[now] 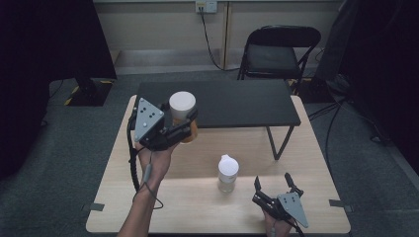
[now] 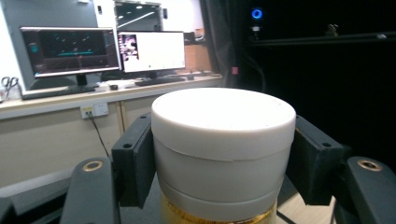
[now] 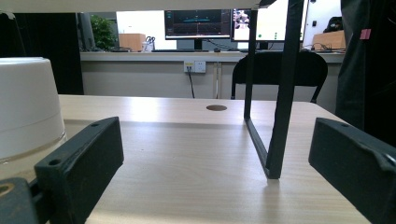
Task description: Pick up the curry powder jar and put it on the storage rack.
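Nearest the person, the right gripper (image 1: 273,190) rests low on the wooden table (image 1: 197,207), its jaws spread wide and empty. Just beside it stands a clear bottle (image 1: 228,173) with a white cap — upright, untouched. Farther off, the left gripper (image 1: 185,126) holds an amber jar (image 1: 183,118) lifted off the table, in front of the black shelf (image 1: 222,103); the jaws clamp the wide white lid (image 2: 223,140) from both sides. The jar looks rigid, smooth, probably light — gripping the lid risks slipping or loosening; the body below seems safer.
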Tool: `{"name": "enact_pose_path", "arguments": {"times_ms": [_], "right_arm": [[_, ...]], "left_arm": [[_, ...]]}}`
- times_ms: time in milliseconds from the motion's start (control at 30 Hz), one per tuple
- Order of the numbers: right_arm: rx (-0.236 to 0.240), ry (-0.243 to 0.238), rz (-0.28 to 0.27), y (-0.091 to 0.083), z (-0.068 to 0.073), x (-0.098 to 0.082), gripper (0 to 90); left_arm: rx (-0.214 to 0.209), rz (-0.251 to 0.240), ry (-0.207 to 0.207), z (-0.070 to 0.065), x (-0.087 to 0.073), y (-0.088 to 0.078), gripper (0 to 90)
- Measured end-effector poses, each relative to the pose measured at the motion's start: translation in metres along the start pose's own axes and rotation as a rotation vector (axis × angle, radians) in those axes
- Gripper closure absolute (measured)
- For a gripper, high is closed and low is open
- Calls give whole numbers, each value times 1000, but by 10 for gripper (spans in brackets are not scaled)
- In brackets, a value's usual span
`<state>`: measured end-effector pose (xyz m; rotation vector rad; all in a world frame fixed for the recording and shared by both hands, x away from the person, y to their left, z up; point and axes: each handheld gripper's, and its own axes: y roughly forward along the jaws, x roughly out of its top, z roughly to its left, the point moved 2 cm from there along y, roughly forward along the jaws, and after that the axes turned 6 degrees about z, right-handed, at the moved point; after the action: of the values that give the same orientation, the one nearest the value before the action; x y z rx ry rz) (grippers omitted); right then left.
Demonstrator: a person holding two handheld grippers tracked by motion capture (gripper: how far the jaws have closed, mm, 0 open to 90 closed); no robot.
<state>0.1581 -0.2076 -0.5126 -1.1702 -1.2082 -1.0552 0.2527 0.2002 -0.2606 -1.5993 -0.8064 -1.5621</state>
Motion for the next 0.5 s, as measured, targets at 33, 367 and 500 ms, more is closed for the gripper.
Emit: {"name": "enact_pose_path", "arguments": {"times_ms": [33, 367, 500], "right_arm": [[0, 0, 0, 0, 0, 0, 16], [5, 0, 0, 0, -1, 0, 16], [6, -1, 0, 0, -1, 0, 16]], "left_arm": [[0, 0, 0, 0, 0, 0, 337], [36, 3, -16, 16, 5, 30, 337], [56, 6, -21, 19, 3, 41, 337]]}}
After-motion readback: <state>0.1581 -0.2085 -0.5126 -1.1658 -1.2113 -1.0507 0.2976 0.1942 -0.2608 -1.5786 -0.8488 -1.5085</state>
